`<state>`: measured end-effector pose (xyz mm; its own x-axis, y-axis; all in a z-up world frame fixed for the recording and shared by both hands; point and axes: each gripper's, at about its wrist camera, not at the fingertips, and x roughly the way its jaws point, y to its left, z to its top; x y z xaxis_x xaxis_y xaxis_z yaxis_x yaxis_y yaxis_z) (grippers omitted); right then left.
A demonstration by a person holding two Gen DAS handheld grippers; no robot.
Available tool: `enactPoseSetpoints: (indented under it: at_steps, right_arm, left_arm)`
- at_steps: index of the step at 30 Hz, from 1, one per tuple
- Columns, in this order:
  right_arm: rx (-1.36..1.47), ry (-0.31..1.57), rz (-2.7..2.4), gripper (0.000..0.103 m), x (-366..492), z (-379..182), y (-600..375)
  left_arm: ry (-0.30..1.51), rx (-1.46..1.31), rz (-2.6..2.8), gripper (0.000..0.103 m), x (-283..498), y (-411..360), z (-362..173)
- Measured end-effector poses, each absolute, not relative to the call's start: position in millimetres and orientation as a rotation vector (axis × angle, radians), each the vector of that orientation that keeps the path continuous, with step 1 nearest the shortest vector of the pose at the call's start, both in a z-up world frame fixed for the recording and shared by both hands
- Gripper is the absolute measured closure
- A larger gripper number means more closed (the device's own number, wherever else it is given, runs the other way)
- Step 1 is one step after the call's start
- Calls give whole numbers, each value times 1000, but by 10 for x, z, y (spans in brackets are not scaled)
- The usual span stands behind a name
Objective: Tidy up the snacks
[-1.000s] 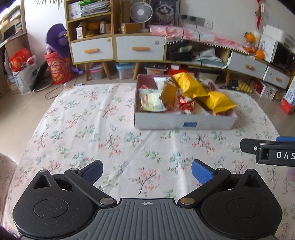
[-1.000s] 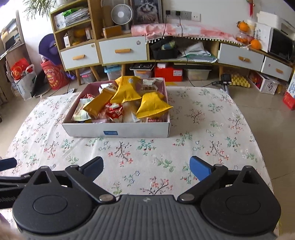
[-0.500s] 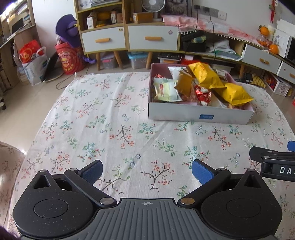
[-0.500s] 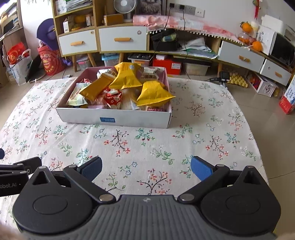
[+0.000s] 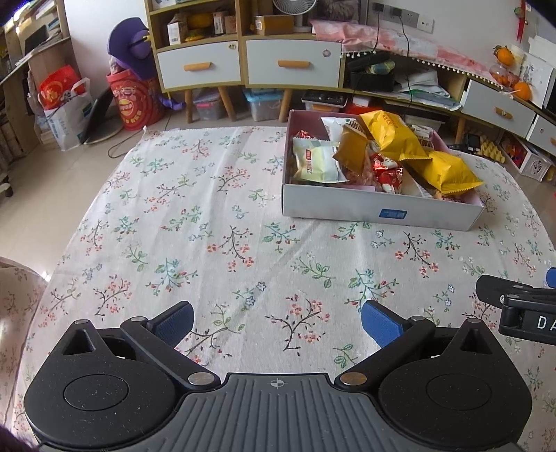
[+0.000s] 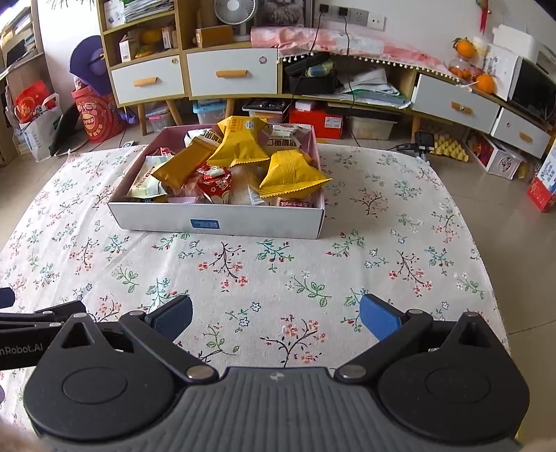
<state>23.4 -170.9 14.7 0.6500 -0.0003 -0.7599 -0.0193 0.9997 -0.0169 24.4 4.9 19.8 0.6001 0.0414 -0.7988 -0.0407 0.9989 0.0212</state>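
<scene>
We find the snacks gathered in a shallow white box (image 6: pixel 222 218) with a pink interior, standing on the flowered tablecloth (image 6: pixel 278 271) toward the far side of the table, left of centre in the right wrist view and right of centre in the left wrist view. The contents are heaped loosely: two yellow bags (image 6: pixel 292 174) ride on top at the right half, a mustard-gold packet (image 6: pixel 182 163) lies slanted across the middle, a red-and-white pouch (image 6: pixel 217 183) sits just in front of it, and a pale green packet (image 5: pixel 318 165) rests against the left wall. White wrappers with dark print show at the back. One yellow bag overhangs the front right rim. A small blue label (image 6: pixel 205 224) marks the box's front wall. The right gripper (image 6: pixel 276 314) hangs over bare cloth well short of the box, its blue-padded fingers spread wide with nothing between them. The left gripper (image 5: pixel 276 318) sits likewise, fingers spread and empty, near the table's front edge. Each gripper shows at the margin of the other's view. Beyond the table we note drawer cabinets (image 6: pixel 194 78), a fan (image 6: pixel 235 10) and a red bucket (image 5: pixel 135 101).
</scene>
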Motion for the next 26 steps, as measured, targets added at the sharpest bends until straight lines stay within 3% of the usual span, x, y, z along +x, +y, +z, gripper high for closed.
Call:
enactPoseSetpoints:
  at_steps: [26]
  right_arm:
    - [-35, 868, 12, 0, 238, 135, -1708]
  left_arm:
    - [913, 36, 45, 0, 227, 10, 190]
